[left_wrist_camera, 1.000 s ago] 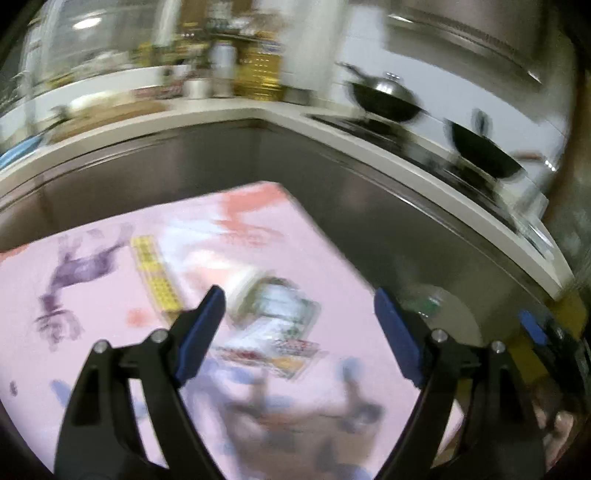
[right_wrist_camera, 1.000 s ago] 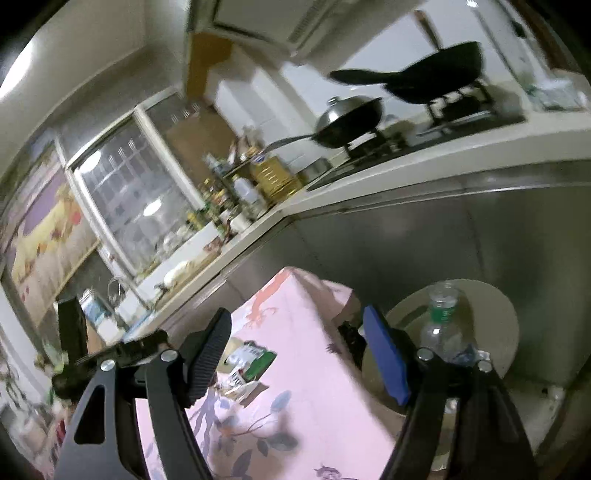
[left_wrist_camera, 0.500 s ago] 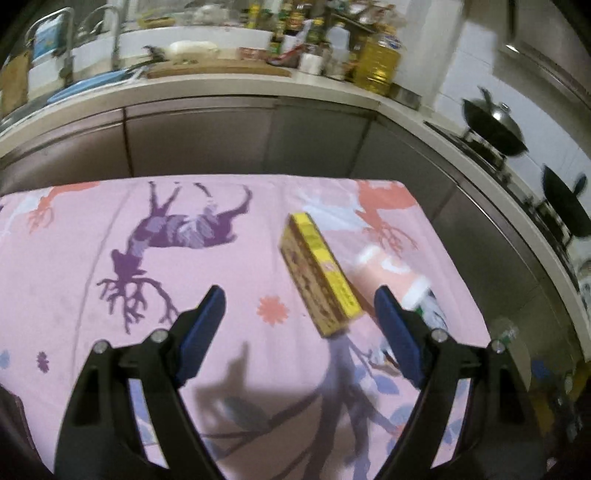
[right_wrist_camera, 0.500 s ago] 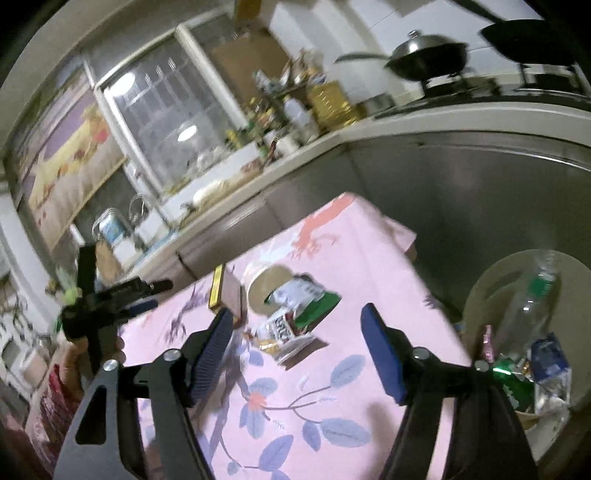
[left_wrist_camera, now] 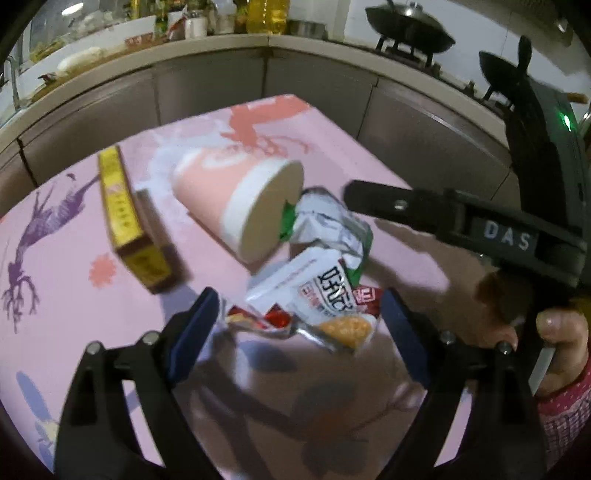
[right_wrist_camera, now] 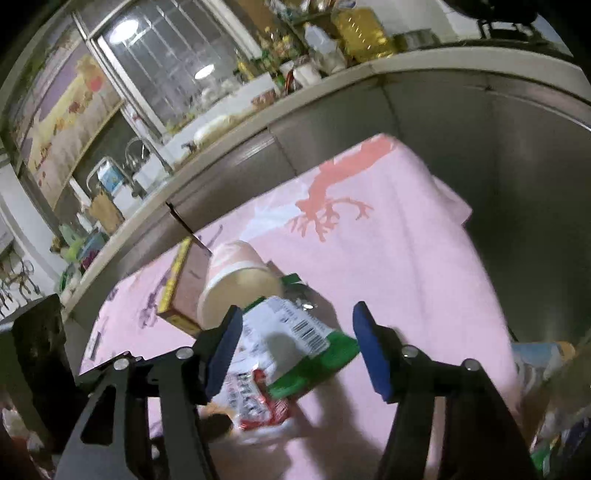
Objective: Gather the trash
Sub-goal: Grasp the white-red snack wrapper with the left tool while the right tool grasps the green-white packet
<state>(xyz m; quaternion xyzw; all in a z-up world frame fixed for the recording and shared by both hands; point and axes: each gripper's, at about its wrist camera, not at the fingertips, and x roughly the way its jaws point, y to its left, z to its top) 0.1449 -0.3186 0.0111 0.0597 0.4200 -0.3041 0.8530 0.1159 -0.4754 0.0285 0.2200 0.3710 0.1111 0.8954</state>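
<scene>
On the pink tablecloth (left_wrist_camera: pixel 70 325) lies a small heap of trash. A pink paper cup (left_wrist_camera: pixel 229 203) lies on its side beside a yellow box (left_wrist_camera: pixel 123 218). A white-and-red snack wrapper (left_wrist_camera: pixel 321 295) lies between the blue pads of my left gripper (left_wrist_camera: pixel 297 332), whose jaws are opening and do not touch it. A crumpled green-and-white wrapper (right_wrist_camera: pixel 306 343) sits under my right gripper (right_wrist_camera: pixel 297 349), which is open just above it. One of the right gripper's fingers (left_wrist_camera: pixel 406 206) reaches in over this green wrapper (left_wrist_camera: pixel 332 221).
Steel cabinet fronts (left_wrist_camera: pixel 207 85) and a counter with bottles run behind the table. Woks (left_wrist_camera: pixel 410 29) stand on the stove at the right. A bin with trash (right_wrist_camera: pixel 546 369) sits past the table's right edge. A person's hand (left_wrist_camera: pixel 546 332) holds the right gripper.
Both grippers have swung down and in over the trash heap, which now looks much closer. The right gripper has turned away from the bin toward the table.
</scene>
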